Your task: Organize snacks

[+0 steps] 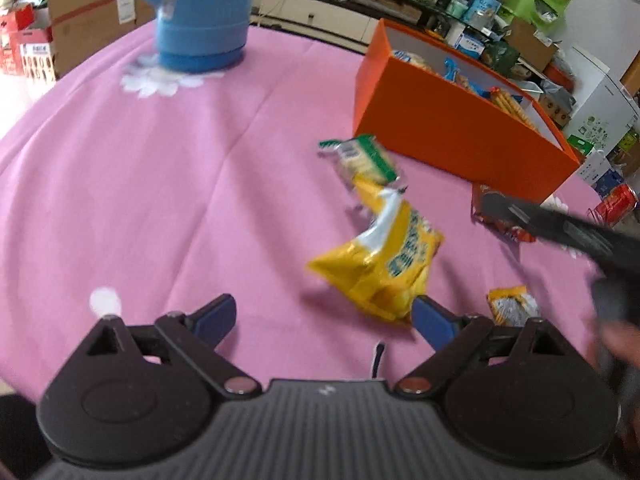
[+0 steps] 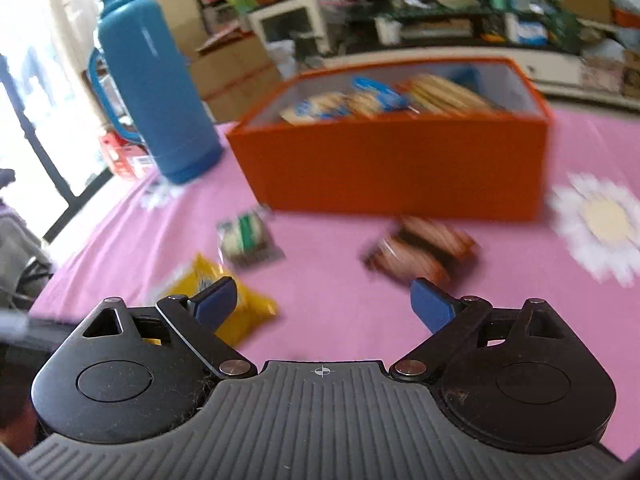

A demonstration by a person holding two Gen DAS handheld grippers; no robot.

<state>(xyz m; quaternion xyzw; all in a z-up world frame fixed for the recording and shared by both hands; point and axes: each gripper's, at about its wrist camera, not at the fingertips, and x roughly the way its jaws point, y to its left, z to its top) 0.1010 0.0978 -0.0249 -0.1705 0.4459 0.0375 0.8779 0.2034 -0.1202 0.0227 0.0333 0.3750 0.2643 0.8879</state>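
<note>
While both grippers, left (image 1: 324, 316) and right (image 2: 324, 300), hold jaws wide open and empty, the light, crinkly yellow snack bag (image 1: 380, 268) on the desk (image 1: 160, 200) probably takes grasping at its crimped edge.

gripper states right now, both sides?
Left gripper: jaws open, holding nothing; yellow snack bag lies against its right finger.
Right gripper: jaws open, empty, over the pink tablecloth.
</note>
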